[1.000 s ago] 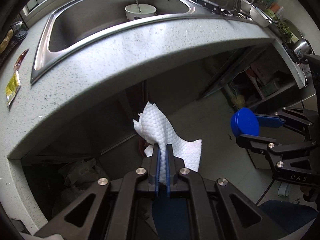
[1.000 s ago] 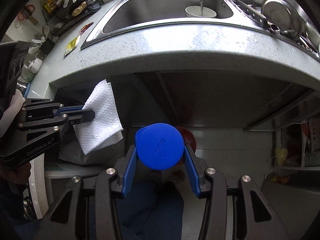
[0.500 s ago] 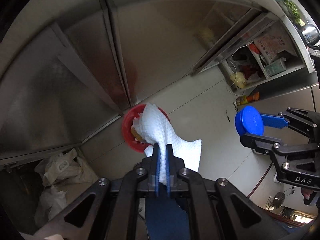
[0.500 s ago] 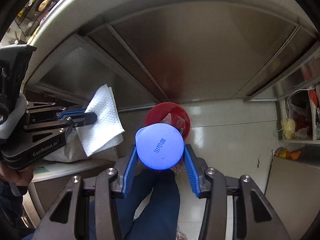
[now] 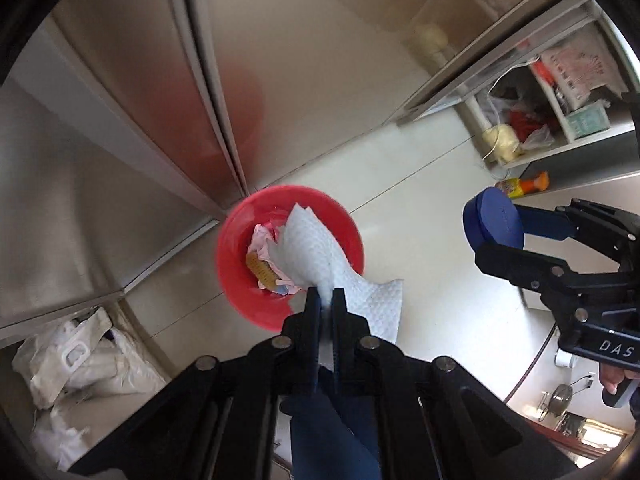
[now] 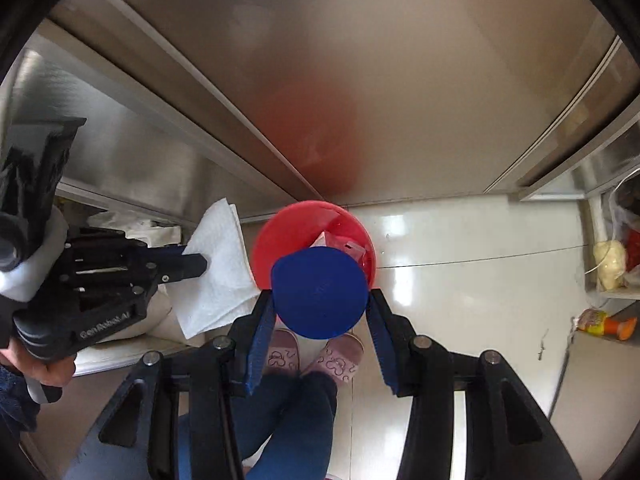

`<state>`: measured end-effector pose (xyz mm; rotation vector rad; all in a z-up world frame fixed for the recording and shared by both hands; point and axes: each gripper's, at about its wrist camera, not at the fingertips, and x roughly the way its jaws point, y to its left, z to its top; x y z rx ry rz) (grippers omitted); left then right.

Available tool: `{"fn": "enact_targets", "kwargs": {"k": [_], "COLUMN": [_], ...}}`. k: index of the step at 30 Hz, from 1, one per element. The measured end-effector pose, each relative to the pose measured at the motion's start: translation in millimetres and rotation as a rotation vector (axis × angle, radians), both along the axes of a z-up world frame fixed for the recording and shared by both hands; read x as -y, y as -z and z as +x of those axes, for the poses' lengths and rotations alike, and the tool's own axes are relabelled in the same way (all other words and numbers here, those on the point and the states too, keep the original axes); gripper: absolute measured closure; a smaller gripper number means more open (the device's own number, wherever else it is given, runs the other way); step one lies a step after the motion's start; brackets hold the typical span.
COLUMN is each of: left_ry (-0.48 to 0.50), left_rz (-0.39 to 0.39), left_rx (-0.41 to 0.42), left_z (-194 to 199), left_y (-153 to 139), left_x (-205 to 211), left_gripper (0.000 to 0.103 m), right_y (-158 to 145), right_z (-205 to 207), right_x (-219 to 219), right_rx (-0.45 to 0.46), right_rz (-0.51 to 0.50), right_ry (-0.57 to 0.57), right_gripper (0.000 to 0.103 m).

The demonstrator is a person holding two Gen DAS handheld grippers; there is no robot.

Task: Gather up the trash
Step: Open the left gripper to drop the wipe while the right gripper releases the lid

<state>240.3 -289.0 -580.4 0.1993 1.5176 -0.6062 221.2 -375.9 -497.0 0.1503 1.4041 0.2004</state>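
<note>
Closer now, red bin (image 5: 240,264) sits beneath crumpled white paper towel (image 5: 316,256).

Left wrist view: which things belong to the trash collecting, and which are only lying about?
Belong: paper towel in the left gripper, blue lid in the right gripper, red bin.
Lying about: white bags, orange bottle.

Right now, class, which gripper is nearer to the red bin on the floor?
Hard to call. The left gripper holds the paper towel over the red bin; the right gripper holds the blue lid over its near rim. Heights can't be compared.
</note>
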Motion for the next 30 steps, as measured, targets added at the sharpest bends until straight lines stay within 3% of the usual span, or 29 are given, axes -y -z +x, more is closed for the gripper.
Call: {"fn": "enact_targets", "kwargs": {"k": [9, 12, 15, 17, 18, 28, 30], "left_ry": [0.031, 0.042, 0.051, 0.072, 0.084, 0.030, -0.002], "left_rz": [-0.007, -0.017, -0.046, -0.036, -0.024, 0.025, 0.033], "left_rx": [-0.018, -0.007, -0.026, -0.014, 0.000, 0.020, 0.022], "left_z": [-1, -4, -4, -4, -4, 1, 1], "left_y": [58, 62, 59, 60, 57, 43, 42], "left_x": [17, 19, 16, 17, 18, -10, -21], "left_gripper": [0.098, 0.098, 0.087, 0.072, 0.070, 0.070, 0.065], "right_y": [51, 48, 39, 33, 30, 11, 8], "right_z": [-9, -5, -5, -6, -6, -6, -8], "right_x": [13, 11, 7, 7, 4, -15, -21], "right_rx": [-0.008, -0.013, -0.013, -0.010, -0.010, -0.005, -0.012], "right_rz": [-0.002, 0.020, 0.018, 0.015, 0.010, -0.009, -0.006], "right_ry": [0.042, 0.039, 0.034, 0.033, 0.033, -0.026, -0.043], "right_gripper": [0.059, 0.059, 0.059, 0.059, 0.059, 0.059, 0.059]}}
